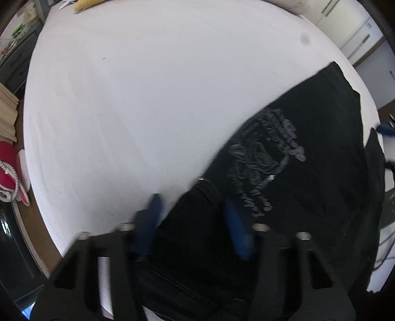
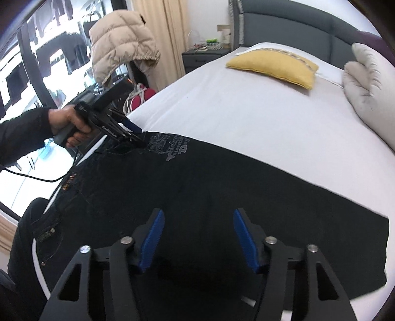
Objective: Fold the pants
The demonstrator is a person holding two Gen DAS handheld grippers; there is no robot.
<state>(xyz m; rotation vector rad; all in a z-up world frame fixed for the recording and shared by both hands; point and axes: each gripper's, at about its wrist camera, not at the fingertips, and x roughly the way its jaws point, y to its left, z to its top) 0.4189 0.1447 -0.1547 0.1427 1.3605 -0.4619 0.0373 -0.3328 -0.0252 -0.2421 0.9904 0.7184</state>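
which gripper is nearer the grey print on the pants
Left. The left gripper sits right beside the grey print at the waist; the right gripper hovers farther down the black pants.

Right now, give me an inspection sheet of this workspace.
Surface: white bedsheet, mostly bare.
Job's things: black denim pants with grey print lying flat on the near side of the sheet.
Clutter: yellow cushion and white pillow near the headboard.
Grippers: left gripper at the pants' far edge, grip unclear; right gripper over the pants, jaws open.
Cables: black cable trailing from the left gripper.
Surroundings: beige puffer jacket, grey padded headboard.
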